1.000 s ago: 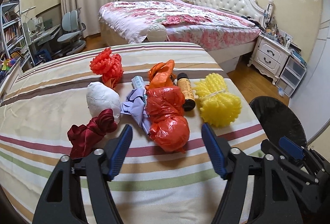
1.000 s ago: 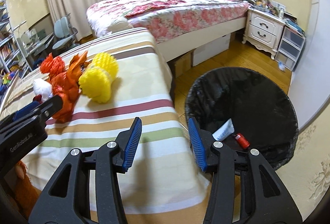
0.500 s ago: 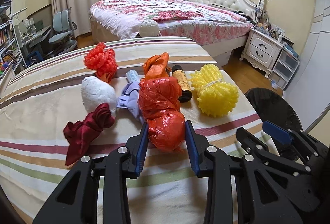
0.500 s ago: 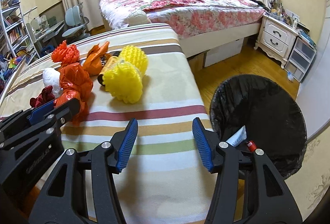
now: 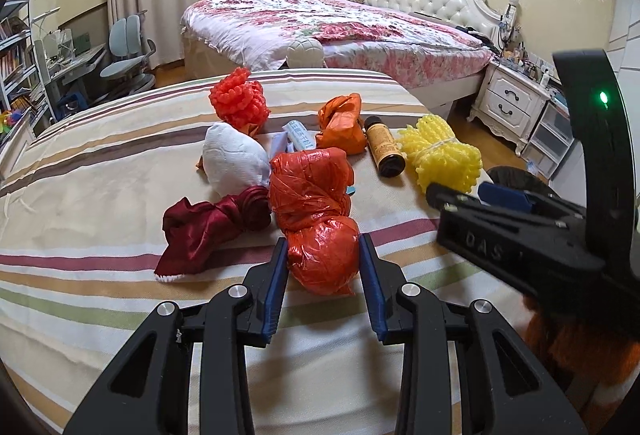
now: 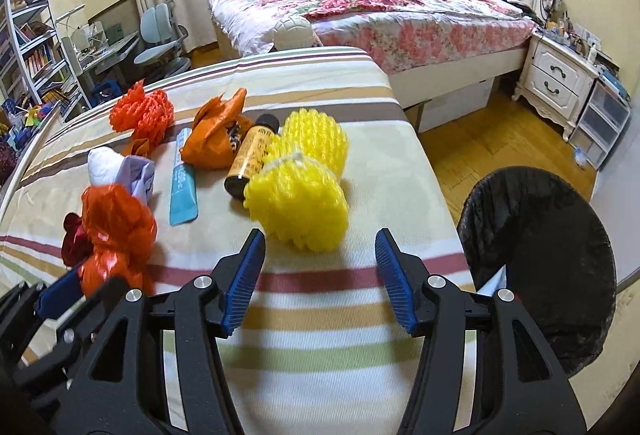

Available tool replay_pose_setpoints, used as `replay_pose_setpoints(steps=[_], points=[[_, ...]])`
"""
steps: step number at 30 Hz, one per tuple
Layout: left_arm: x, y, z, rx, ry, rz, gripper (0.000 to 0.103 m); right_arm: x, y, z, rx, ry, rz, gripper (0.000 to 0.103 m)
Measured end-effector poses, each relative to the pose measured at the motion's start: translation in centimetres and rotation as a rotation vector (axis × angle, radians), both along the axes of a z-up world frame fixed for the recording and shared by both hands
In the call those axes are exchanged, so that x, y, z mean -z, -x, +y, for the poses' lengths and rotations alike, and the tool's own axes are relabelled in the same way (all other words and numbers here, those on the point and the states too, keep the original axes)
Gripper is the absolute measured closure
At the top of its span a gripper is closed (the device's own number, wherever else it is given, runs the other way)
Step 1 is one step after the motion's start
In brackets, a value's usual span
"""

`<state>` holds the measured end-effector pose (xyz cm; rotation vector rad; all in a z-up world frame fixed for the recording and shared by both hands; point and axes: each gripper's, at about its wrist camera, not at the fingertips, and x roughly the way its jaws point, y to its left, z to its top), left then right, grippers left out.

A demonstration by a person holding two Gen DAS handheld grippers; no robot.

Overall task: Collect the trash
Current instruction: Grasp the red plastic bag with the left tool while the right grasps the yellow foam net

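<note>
Orange plastic fills the middle of the left wrist view: a knotted orange bag lies on a striped cloth, and the left gripper has its two blue pads pressed against the bag's near lobe, one on each side. Left of the gripper lies a dark red cloth, with a white wad beyond it. Ahead are an orange net ball, a smaller orange bag, a brown bottle on its side and, to the right, a yellow foam net. The right gripper's black body crosses the right edge and hides most of the bin; only a strip of its dark rim shows.

From the right wrist view, the right gripper stands wide open and holds nothing, with the yellow foam net just ahead of its fingertips. This view alone shows a blue tube lying flat between the orange bag and the bottle. It also shows the bin plainly: round, lined in black, on the wooden floor to the gripper's right, beside the cloth's edge. Something pale shows at its near left inside edge; what else the bin holds cannot be made out. The left gripper shows at the lower left, at the orange bag.
</note>
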<state>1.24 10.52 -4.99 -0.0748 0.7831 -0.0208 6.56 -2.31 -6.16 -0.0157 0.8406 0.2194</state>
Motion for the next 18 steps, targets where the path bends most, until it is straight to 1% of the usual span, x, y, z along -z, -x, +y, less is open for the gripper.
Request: replay_pose_setpoints(steps=[9,11,12,13,18], points=[[0.3,-0.6,0.3,-0.005,0.011,0.012,0.068,0.1,-2.0,1.3,-0.005,0.022,0.008,0.044],[0.5,-0.6,0.4,-0.005,0.014,0.016,0.067,0.2,-2.2,1.3,-0.009,0.019,0.011,0.051],[0.5,-0.7,0.4,-0.005,0.018,0.020,0.067,0.2,-2.2,1.4,-0.014,0.015,0.019,0.064],[0.5,-0.7,0.4,-0.006,0.021,0.022,0.067,0.4,-2.3,1.4,-0.021,0.011,0.029,0.071],[0.7,-0.8,0.7,-0.007,0.036,0.029,0.067,0.2,-1.3,1.2,-0.028,0.005,0.020,0.073]])
